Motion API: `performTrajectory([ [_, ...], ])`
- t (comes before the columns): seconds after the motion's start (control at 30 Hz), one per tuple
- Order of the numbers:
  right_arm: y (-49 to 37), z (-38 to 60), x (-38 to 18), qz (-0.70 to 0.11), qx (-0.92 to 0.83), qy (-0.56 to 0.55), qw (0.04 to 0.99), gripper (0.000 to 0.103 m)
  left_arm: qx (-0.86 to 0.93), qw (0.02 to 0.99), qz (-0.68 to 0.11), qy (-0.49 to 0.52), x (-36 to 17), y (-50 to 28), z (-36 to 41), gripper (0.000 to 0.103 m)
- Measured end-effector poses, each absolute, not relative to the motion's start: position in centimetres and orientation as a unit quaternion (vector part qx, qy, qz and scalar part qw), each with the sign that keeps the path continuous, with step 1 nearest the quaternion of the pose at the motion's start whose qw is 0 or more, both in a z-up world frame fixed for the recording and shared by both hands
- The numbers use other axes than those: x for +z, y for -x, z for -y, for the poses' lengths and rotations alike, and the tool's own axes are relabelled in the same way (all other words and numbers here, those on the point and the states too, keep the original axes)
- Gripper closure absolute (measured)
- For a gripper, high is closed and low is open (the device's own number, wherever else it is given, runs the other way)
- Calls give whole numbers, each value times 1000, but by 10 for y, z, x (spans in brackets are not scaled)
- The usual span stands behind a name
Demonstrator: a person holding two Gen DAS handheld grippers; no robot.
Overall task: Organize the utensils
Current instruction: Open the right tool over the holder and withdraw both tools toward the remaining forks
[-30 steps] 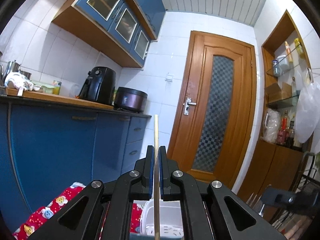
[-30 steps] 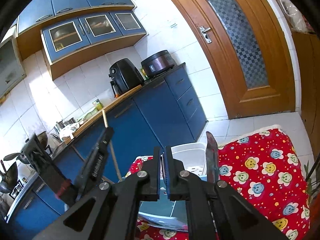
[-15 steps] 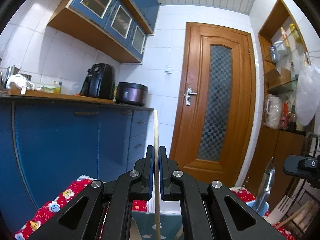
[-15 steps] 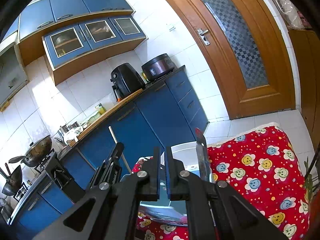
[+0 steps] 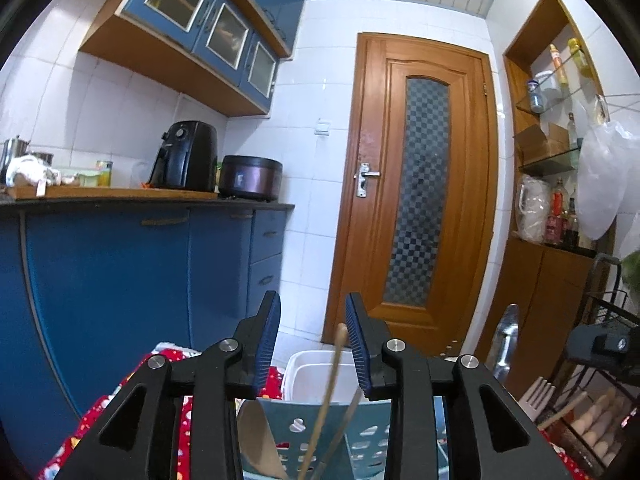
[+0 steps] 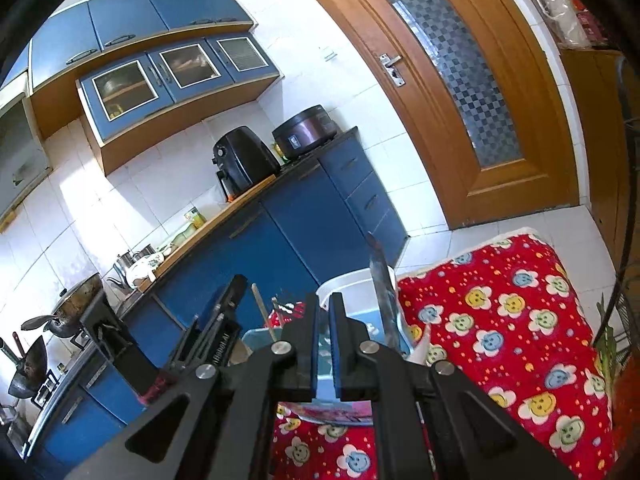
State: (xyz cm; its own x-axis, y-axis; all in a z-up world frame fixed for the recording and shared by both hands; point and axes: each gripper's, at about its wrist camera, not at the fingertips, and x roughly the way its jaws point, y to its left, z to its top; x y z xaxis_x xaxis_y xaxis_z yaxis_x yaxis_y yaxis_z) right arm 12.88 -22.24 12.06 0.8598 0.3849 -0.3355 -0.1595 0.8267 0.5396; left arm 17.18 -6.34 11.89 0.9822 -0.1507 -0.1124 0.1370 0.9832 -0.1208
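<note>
Left gripper [image 5: 313, 346]: jaws opening, pads clear of the wooden chopstick [image 5: 328, 392], which leans loose between them.
Chopstick: lower end down in the teal utensil holder [image 5: 372, 436], beside a second stick and a wooden spoon [image 5: 256, 440].
Right gripper [image 6: 328, 340]: clenched, nothing between its pads.
Holder: on the red flowered cloth [image 6: 500, 340], white basket [image 5: 312, 376] just beyond it.
Knife [image 6: 382, 284]: blade upright at the holder's right side.
</note>
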Motion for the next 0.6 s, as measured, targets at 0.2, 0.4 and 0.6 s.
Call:
performTrajectory([
  [0.2, -115, 223, 118, -230, 140, -260, 928, 85, -90, 993, -60, 44, 136, -152, 64, 68],
  [0.4, -96, 221, 113, -240, 134, -262, 925, 78, -109, 989, -89, 48, 143, -133, 57, 68],
  [0.6, -80, 219, 102, -260, 125, -260, 922, 77, -114, 986, -108, 50, 139, -106, 48, 68],
])
